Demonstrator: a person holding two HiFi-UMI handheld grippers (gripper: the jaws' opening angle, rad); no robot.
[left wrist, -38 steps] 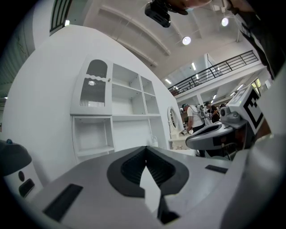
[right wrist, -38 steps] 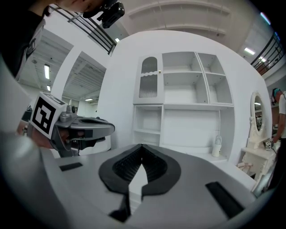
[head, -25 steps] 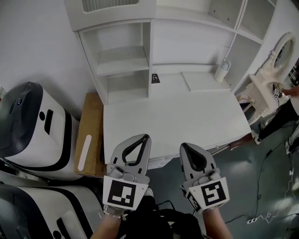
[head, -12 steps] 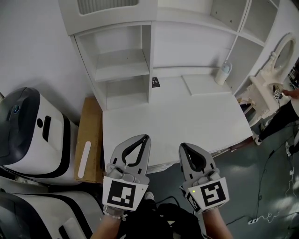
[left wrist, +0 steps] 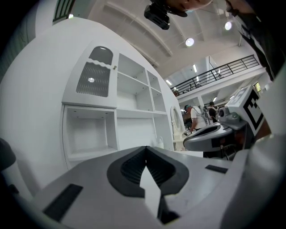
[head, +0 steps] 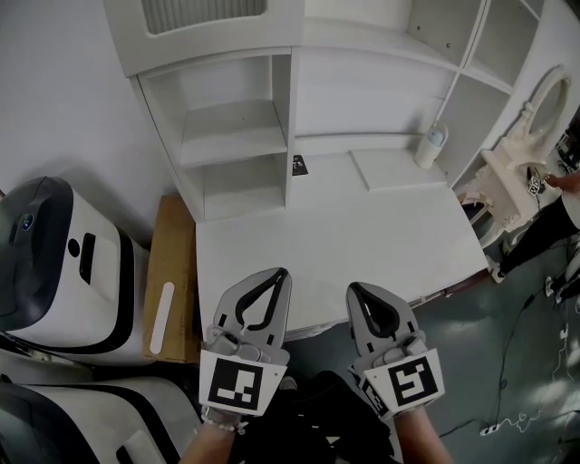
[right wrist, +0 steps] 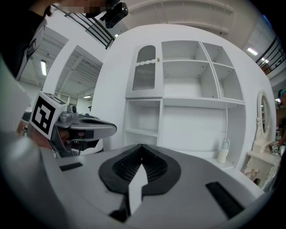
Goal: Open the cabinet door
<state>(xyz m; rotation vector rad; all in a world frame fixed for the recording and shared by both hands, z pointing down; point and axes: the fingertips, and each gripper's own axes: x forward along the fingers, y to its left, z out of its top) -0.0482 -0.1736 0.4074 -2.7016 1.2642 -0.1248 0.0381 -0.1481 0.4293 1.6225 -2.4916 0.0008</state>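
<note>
The white cabinet door (head: pixel 201 20) with a slatted arched panel is shut at the upper left of the hutch on the white desk (head: pixel 362 236). In the gripper views the door (left wrist: pixel 93 77) (right wrist: pixel 145 71) shows a small knob (right wrist: pixel 157 59) on its right edge. My left gripper (head: pixel 283 271) (left wrist: pixel 145 147) and right gripper (head: pixel 353 288) (right wrist: pixel 142 145) are side by side over the desk's front edge. Both are shut with nothing between the jaws. They point level at the hutch, well short of the door.
Open shelves (head: pixel 236 136) sit under the door. A small white bottle (head: pixel 431 145) and a black card (head: pixel 300 165) stand at the desk's back. White machines (head: pixel 54 254) and a cardboard box (head: pixel 172 272) are at the left. A mirror stand (head: pixel 535 118) and a person (head: pixel 562 195) are at the right.
Both grippers stay shut and side by side. They have crept a little further over the desk toward the hutch, and more of the cabinet door shows at the top.
</note>
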